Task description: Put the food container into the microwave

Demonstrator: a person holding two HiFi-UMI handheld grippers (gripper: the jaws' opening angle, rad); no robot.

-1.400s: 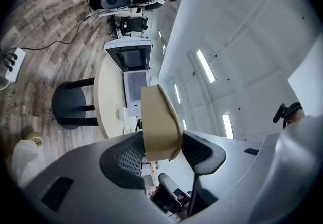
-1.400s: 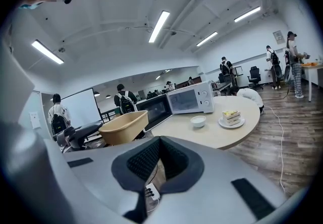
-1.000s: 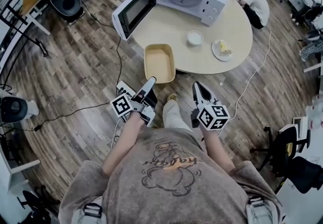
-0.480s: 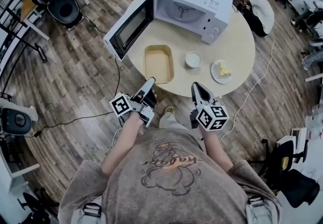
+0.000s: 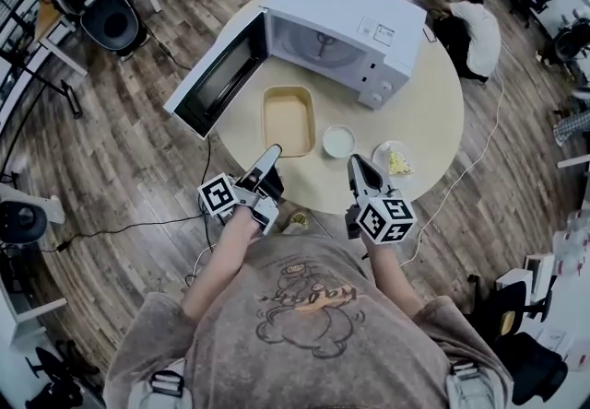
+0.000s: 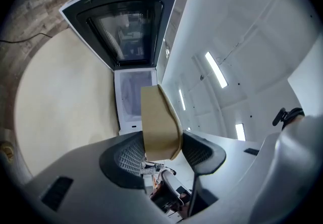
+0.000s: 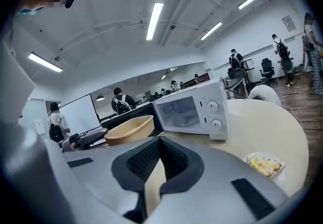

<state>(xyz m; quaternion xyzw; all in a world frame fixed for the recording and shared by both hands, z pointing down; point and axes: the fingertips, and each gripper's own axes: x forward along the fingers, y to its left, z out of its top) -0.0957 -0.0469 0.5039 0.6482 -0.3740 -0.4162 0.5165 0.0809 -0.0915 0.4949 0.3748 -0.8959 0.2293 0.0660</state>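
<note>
A beige rectangular food container (image 5: 288, 120) hangs over the near part of the round table (image 5: 433, 94), in front of the microwave (image 5: 341, 16). The microwave's door (image 5: 217, 75) stands swung open to the left. My left gripper (image 5: 270, 154) is shut on the container's near rim. In the left gripper view the container (image 6: 156, 117) sits between the pads (image 6: 128, 157), pointing at the open cavity (image 6: 133, 97). My right gripper (image 5: 355, 163) is shut and holds nothing, hanging just right of the container. In the right gripper view the container (image 7: 128, 129) shows at left, beside the microwave (image 7: 194, 112).
A white bowl (image 5: 338, 140) and a plate with food (image 5: 398, 161) sit on the table right of the container. A person (image 5: 475, 16) sits at the table's far right. Office chairs (image 5: 106, 16) and a cable (image 5: 138, 218) are on the wooden floor.
Both grippers have advanced toward the table. The held container, earlier hanging off the table's edge, is now over the tabletop and closer to the open microwave.
</note>
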